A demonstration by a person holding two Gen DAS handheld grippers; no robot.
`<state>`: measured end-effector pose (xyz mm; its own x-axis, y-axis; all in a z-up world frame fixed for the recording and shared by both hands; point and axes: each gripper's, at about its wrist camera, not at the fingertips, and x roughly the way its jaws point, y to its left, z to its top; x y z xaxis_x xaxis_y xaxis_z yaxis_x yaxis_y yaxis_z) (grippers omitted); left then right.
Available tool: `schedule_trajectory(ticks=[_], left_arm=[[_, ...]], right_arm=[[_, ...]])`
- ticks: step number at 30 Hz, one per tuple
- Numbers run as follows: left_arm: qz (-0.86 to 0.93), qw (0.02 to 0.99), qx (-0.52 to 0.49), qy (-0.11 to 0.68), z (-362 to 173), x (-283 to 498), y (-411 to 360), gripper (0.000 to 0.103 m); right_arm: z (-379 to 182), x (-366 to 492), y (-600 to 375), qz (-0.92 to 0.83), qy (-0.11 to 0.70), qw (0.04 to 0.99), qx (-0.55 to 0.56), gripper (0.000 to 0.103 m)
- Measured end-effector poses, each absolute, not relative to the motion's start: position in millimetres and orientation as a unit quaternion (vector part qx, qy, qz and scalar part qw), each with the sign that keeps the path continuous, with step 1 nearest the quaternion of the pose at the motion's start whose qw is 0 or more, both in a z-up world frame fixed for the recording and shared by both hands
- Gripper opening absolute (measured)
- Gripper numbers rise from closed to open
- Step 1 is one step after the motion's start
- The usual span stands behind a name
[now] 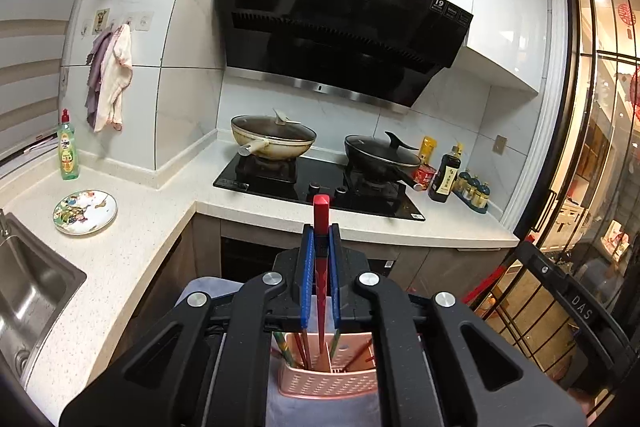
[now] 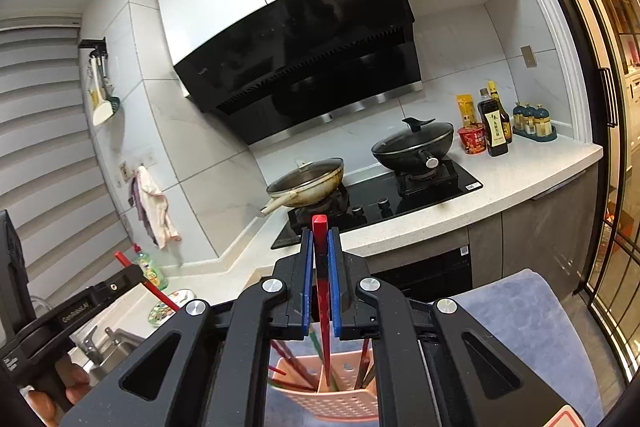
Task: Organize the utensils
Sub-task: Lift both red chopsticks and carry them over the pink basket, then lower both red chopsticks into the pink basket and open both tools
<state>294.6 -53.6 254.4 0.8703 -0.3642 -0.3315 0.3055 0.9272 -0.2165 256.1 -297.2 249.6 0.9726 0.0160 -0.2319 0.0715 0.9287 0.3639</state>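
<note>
Both tongs (image 1: 321, 239) (image 2: 321, 239) pinch red chopsticks (image 1: 321, 267) (image 2: 321, 267) upright, tips down.

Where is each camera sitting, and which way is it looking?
Left wrist view: on the left hand-held gripper, looking across the kitchen at the stove; its fingers hold a red chopstick over the pink holder.
Right wrist view: on the right hand-held gripper, facing the stove from further right; a hand shows lower left, holding the other gripper.
Both show the stove, the two pans, the holder and a gripped red chopstick.
</note>
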Motion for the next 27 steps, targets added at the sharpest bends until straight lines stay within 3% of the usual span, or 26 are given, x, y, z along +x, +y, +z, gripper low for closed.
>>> schedule_trajectory(ticks=[11, 19, 23, 27], left_arm=[[-0.168, 0.951, -0.063, 0.25, 188.9, 333.8, -68.3, 0.007], [-0.162, 0.95, -0.057, 0.261, 171.9, 335.1, -70.8, 0.009], [-0.152, 0.953, -0.052, 0.256, 176.3, 329.7, -69.5, 0.033], [-0.145, 0.955, -0.045, 0.254, 179.1, 318.1, -67.3, 0.046]], right_arm=[[183.4, 296.5, -297.2, -0.016, 0.19, 0.964, 0.185, 0.007], [166.6, 301.3, -295.0, -0.015, 0.213, 0.961, 0.178, 0.009], [168.5, 293.9, -294.8, -0.015, 0.212, 0.961, 0.176, 0.014], [173.3, 280.9, -289.6, -0.013, 0.211, 0.963, 0.165, 0.014]])
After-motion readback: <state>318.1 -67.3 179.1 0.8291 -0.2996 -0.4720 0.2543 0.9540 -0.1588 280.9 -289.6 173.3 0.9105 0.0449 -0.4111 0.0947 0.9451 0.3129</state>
